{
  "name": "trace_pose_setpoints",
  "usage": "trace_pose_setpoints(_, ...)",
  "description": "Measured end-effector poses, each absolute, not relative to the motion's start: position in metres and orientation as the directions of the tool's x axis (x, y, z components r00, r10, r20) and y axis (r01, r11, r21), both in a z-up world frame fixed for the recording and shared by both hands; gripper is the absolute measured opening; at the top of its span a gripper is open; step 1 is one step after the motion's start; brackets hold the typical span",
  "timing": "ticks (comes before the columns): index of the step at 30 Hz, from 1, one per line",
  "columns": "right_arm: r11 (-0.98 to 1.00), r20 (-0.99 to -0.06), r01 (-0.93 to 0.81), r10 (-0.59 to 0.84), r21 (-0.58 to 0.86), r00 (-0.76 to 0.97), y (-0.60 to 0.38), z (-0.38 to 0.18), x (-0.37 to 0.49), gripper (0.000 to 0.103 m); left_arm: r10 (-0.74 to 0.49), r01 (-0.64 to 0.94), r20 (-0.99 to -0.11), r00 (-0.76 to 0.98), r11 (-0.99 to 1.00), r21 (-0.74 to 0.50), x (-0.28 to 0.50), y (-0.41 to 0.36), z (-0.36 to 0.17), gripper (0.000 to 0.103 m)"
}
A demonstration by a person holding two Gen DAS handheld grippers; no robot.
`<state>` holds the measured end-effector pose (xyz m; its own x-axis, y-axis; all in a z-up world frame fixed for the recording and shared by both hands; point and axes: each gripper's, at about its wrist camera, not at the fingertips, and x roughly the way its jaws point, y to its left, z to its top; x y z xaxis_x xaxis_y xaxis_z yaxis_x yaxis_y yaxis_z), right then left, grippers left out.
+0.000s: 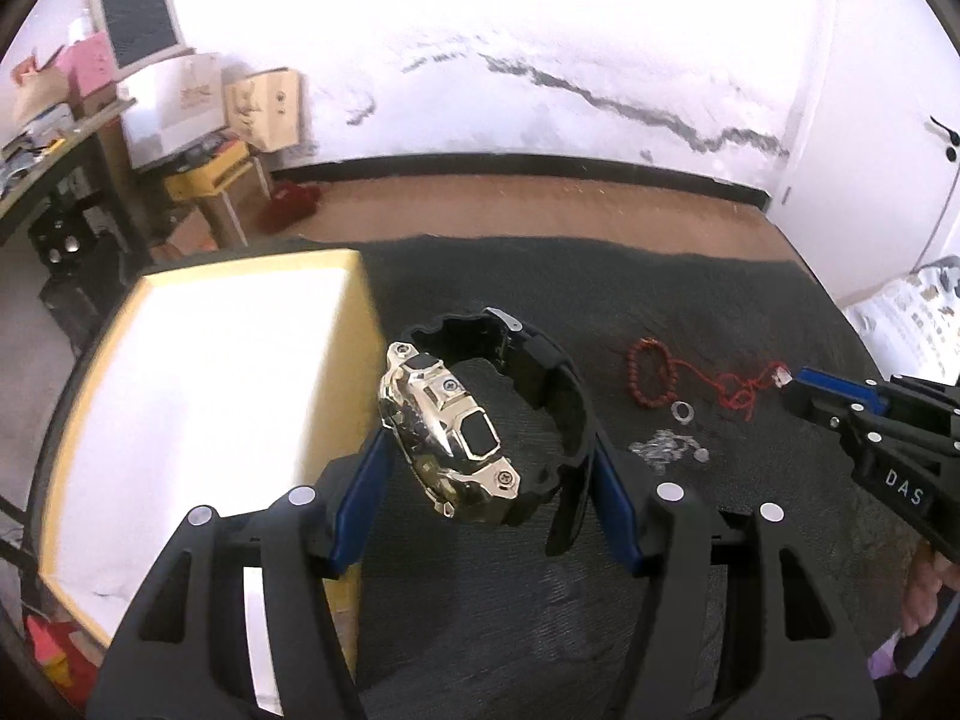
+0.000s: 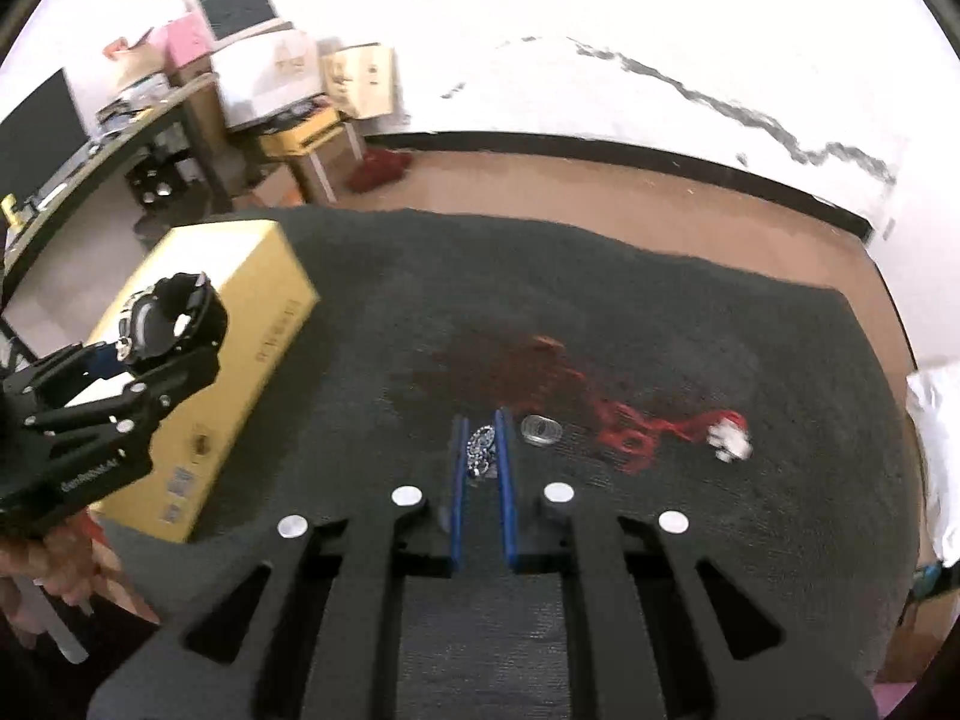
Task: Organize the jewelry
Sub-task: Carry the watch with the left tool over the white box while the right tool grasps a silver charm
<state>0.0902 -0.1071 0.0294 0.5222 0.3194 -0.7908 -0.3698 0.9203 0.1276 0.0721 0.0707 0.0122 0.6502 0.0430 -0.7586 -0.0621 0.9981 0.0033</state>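
1. Progress: no piece can be seen put away. The yellow box (image 1: 198,396) at the left edge of the dark mat (image 1: 690,300) shows only a glaring white top, so what it holds cannot be told.
2. In transit: the watch (image 1: 462,426) hangs clear of the mat, just beside the box. A small sparkling piece (image 2: 482,449), of a kind too small to tell, is also off the mat.
3. Left to do: a red bead bracelet (image 1: 651,373), a red cord (image 1: 738,390) with a small white end, and a ring (image 1: 683,411) lie on the mat, well apart from the box. A silvery cluster (image 1: 666,449) also shows in the left view.
4. Left gripper (image 1: 492,450): jaws partly apart, blue pads clamped on the watch, one by the gold case, one on the black strap.
5. Right gripper (image 2: 482,450): jaws nearly together, pinching the sparkling piece between the blue pads.
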Motion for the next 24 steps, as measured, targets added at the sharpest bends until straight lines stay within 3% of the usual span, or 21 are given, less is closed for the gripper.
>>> trace_pose_setpoints(13,0.806,-0.769,-0.580,0.445,0.121,0.459,0.059,0.055,0.063,0.010,0.144,-0.221,-0.749,0.646,0.975,-0.004,0.025,0.187,0.030,0.061)
trace_pose_setpoints(24,0.704,-0.768,-0.697,0.519,0.134,0.376,0.170,0.048,0.030,0.010,0.185,-0.346,-0.812,0.554,0.938,-0.022,0.023,0.271,-0.016,0.061)
